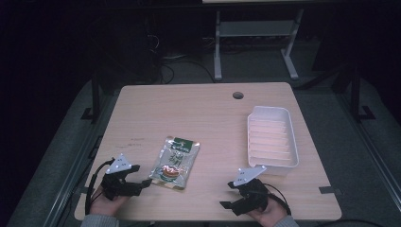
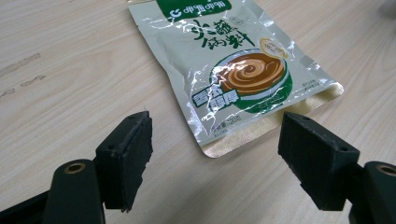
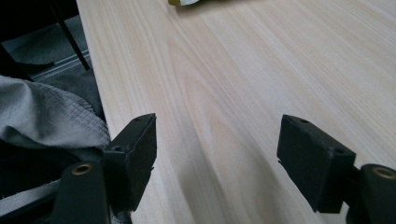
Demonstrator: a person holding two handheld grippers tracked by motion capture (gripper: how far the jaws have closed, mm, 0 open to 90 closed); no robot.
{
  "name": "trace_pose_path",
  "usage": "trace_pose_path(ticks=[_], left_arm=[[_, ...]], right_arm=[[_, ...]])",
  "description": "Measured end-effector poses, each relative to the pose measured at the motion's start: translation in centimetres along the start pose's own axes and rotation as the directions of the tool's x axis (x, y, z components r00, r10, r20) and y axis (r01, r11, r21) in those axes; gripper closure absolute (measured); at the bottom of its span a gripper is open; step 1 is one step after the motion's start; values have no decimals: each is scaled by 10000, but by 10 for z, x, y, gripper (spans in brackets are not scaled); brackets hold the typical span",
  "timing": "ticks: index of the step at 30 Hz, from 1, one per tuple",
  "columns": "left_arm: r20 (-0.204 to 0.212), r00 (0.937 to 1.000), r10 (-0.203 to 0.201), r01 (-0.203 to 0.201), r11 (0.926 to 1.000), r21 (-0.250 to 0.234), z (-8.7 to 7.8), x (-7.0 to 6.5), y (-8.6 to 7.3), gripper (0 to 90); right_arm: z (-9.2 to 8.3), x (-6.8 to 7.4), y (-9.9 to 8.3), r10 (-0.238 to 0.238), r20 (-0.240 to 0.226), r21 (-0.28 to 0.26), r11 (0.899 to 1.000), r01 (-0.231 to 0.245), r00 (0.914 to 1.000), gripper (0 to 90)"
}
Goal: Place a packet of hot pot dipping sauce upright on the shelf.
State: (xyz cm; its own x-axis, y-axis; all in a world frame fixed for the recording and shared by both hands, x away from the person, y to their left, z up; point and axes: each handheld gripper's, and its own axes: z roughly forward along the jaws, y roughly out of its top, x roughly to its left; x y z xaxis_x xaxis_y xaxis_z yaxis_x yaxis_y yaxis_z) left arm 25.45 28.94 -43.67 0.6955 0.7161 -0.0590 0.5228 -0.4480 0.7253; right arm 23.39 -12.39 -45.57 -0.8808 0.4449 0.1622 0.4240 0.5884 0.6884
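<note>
Left gripper (image 1: 144,182), a black two-jaw tool topped by a grey three-cornered plate, sits low over the near-left part of the light wooden table (image 1: 208,109), held in the person's left hand (image 1: 105,204). Its jaws stand wide apart with nothing between the pads. In the left gripper view the jaws frame the sealed bottom edge of the flat, glossy silver-green foil sauce pouch (image 2: 229,70); that edge lies just beyond the pads, close to them but apart from them.

Pouch position: the foil sauce pouch (image 1: 175,162) lies flat on the table, printed face up, left of centre and toward the near edge. The green header strip points away from the person and the gold-coloured bottom seal points toward the left gripper. A picture of a bowl of brown sauce shows on the lower half of the face.

Right gripper (image 1: 227,195), of the same black build, rests near the table's near-right edge in the person's right hand (image 1: 267,213). Its jaws are likewise spread wide and hold nothing. In the right gripper view they look across bare wood grain, with the pouch well apart at the far top of that view (image 3: 187,2).

A white rectangular plastic tray (image 1: 289,124) with a ribbed floor stands on the right side of the table, just beyond the right gripper and well apart from the pouch.
</note>
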Motion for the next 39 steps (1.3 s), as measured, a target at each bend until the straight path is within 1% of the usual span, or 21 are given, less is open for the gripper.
trace_pose_path(ticks=[6, 11, 15, 16, 18, 21, 23, 26, 27, 28, 29, 30, 31, 32, 33, 34, 35, 36, 37, 38, 39], left_arm=[[-17, 9999, 144, -144, 9999, -8, 1, -4, 3, 256], [121, 9995, 295, -296, 9995, 67, 3, -7, 4, 280], [138, 9993, 335, -336, 9994, 58, 4, -7, 5, 297], [141, 9994, 313, -313, 9995, 18, 5, -7, 6, 299], [163, 9994, 320, -320, 9995, 14, 6, -7, 7, 312], [194, 9989, 427, -429, 9990, 94, 12, -7, 11, 328], [192, 9984, 535, -537, 9985, 59, 14, -8, 15, 352], [265, 9979, 593, -594, 9982, 20, 17, -9, 18, 387], [242, 9973, 691, -692, 9976, 43, 19, -10, 22, 392], [242, 9973, 691, -692, 9976, 43, 19, -10, 22, 401], [264, 9969, 744, -745, 9972, 60, 21, -10, 23, 415], [280, 9965, 782, -784, 9969, 86, 23, -10, 25, 422], [280, 9965, 782, -784, 9969, 86, 23, -10, 25, 431], [281, 9964, 803, -807, 9966, 144, 25, -9, 26, 445], [281, 9964, 803, -807, 9966, 144, 25, -9, 26, 454], [290, 9966, 778, -782, 9968, 141, 26, -9, 27, 465], [318, 9963, 797, -803, 9967, 153, 27, -9, 28, 465], [314, 9962, 813, -819, 9965, 159, 28, -10, 29, 478], [332, 9957, 860, -867, 9960, 201, 31, -11, 31, 493], [327, 9953, 908, -916, 9955, 229, 31, -12, 31, 503], [327, 9953, 908, -916, 9955, 229, 31, -12, 31, 515]], right_arm=[[0, 0, 1, 133, 80, -51, 9999, -133, 9999, 275], [4, 1, 5, 325, -157, -34, 9995, -326, 9993, 249], [8, 1, 12, 293, -263, -8, 9996, -293, 9992, 249], [10, 2, 20, 324, -418, -93, 9994, -328, 9986, 248], [12, 2, 29, 320, -396, -144, 9994, -326, 9987, 234], [17, 2, 44, 242, -383, 13, 9997, -242, 9990, 235], [22, 0, 54, 324, -597, 27, 9995, -323, 9977, 236], [32, -3, 70, 374, -592, 197, 9991, -363, 9975, 272], [35, -4, 76, 466, -682, 272, 9986, -449, 9966, 267], [35, -4, 76, 466, -682, 272, 9986, -449, 9966, 267], [38, -6, 81, 451, -679, 367, 9984, -427, 9967, 267], [41, -9, 90, 470, -544, 392, 9982, -449, 9974, 263], [41, -9, 90, 470, -544, 392, 9982, -449, 9974, 263], [44, -14, 99, 563, -496, 493, 9973, -539, 9972, 258], [44, -14, 99, 563, -496, 493, 9973, -539, 9972, 258], [47, -20, 107, 650, -508, 444, 9970, -628, 9966, 255], [47, -20, 107, 650, -508, 444, 9970, -628, 9966, 255], [48, -22, 112, 702, -458, 426, 9968, -683, 9965, 255], [50, -27, 120, 803, -355, 350, 9963, -790, 9961, 257], [51, -29, 125, 774, -331, 386, 9964, -761, 9964, 257], [51, -29, 125, 774, -331, 386, 9964, -761, 9964, 257]])
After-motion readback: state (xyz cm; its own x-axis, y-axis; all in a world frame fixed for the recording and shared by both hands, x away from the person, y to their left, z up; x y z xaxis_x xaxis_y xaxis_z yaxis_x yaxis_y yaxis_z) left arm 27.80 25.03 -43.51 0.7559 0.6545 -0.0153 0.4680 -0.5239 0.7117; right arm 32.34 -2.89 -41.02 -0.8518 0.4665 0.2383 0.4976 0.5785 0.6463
